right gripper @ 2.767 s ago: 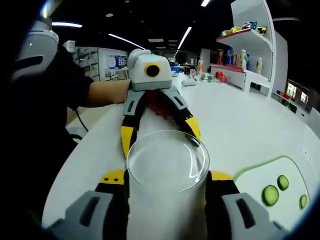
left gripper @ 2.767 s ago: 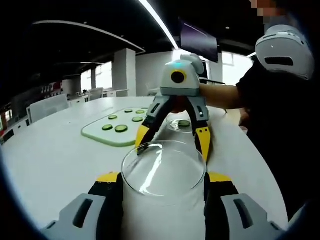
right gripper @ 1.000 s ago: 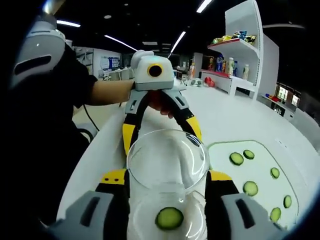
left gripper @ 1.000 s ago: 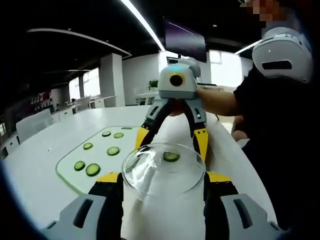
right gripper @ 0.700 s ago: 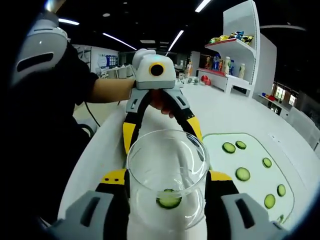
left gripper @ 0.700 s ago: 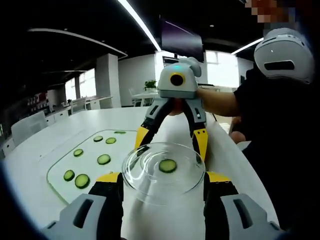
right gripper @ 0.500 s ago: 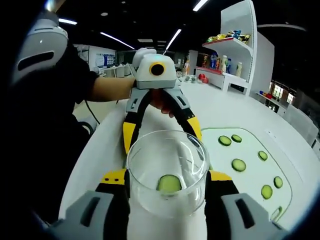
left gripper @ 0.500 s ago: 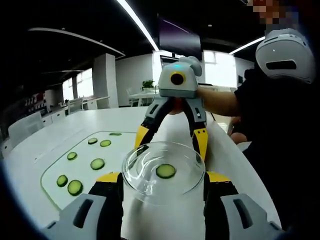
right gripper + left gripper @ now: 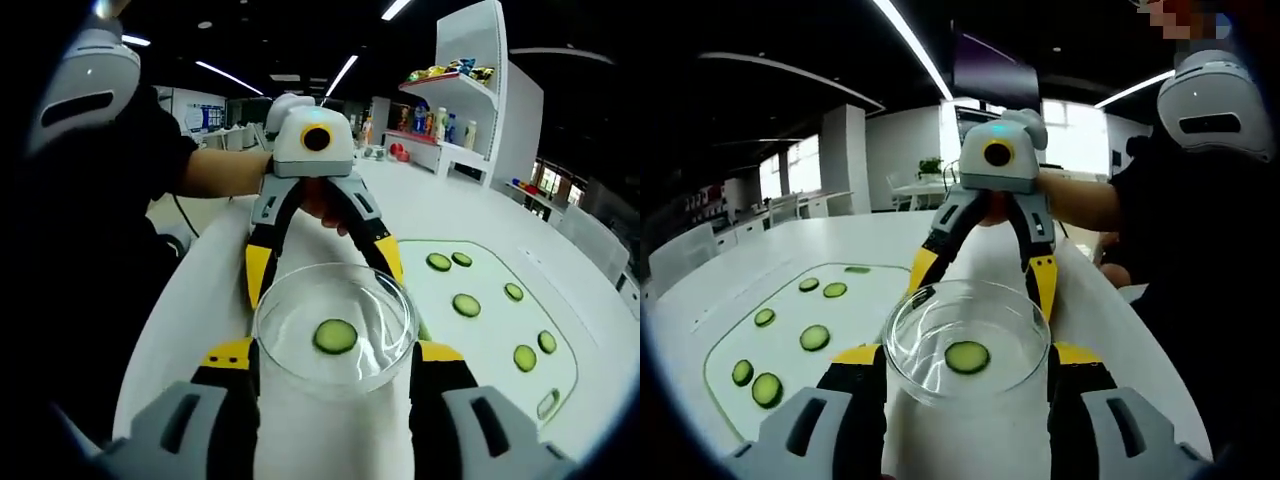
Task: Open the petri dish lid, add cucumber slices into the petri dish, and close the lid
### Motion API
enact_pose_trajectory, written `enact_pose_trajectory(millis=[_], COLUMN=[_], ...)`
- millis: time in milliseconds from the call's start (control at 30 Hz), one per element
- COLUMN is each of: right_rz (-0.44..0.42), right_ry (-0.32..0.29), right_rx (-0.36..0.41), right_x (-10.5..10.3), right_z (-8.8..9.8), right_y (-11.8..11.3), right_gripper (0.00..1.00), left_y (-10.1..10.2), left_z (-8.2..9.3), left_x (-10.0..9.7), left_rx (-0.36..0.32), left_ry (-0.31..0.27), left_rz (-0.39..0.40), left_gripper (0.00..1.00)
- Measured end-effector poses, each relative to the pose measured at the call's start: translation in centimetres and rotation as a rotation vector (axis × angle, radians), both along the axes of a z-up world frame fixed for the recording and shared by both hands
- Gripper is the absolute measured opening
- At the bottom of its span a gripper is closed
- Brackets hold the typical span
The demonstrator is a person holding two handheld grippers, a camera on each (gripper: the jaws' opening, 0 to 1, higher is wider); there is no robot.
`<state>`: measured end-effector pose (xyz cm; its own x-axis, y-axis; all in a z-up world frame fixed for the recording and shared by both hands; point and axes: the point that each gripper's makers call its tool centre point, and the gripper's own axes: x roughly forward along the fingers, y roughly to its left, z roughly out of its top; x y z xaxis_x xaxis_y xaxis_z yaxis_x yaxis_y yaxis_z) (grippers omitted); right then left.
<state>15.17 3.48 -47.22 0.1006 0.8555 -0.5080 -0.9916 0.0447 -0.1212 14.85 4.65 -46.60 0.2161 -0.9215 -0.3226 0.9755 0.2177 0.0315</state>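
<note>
Since a moment ago the clear lid [image 9: 967,342] has come lower over the cucumber slice [image 9: 967,357], clamped between left gripper [image 9: 967,372] and right gripper [image 9: 333,372] above the white table [image 9: 470,225].

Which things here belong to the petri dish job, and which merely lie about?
Job:
clear round glass lid
green cucumber slice under it
spare cucumber slices on the pale green board
left gripper
right gripper

Lying about:
white shelf of colourful bottles

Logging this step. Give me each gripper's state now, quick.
Left gripper: shut on the glass lid.
Right gripper: shut on the same glass lid, from the opposite side.
</note>
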Motion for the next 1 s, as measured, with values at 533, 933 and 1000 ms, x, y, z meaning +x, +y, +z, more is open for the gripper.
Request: enact_pose_trajectory(millis=[533,933,1000], right_rz=[0.009,0.004,0.003], right_ry=[0.002,0.019,0.021], right_rx=[-0.013,-0.008,-0.006], right_x=[0.2,0.2,0.3], right_z=[-1.2,-1.8,-1.8], right_y=[-0.1,-0.1,-0.2], right_gripper=[0.57,0.57,0.57], left_y=[-0.1,-0.3,-0.3], left_z=[-1.1,-1.3,-1.4], left_x=[0.2,0.5,0.6], left_rx=[0.015,0.006,0.003], left_ry=[0.019,0.029,0.032], left_rz=[0.004,0.005,0.006], left_gripper=[0.64,0.64,0.64])
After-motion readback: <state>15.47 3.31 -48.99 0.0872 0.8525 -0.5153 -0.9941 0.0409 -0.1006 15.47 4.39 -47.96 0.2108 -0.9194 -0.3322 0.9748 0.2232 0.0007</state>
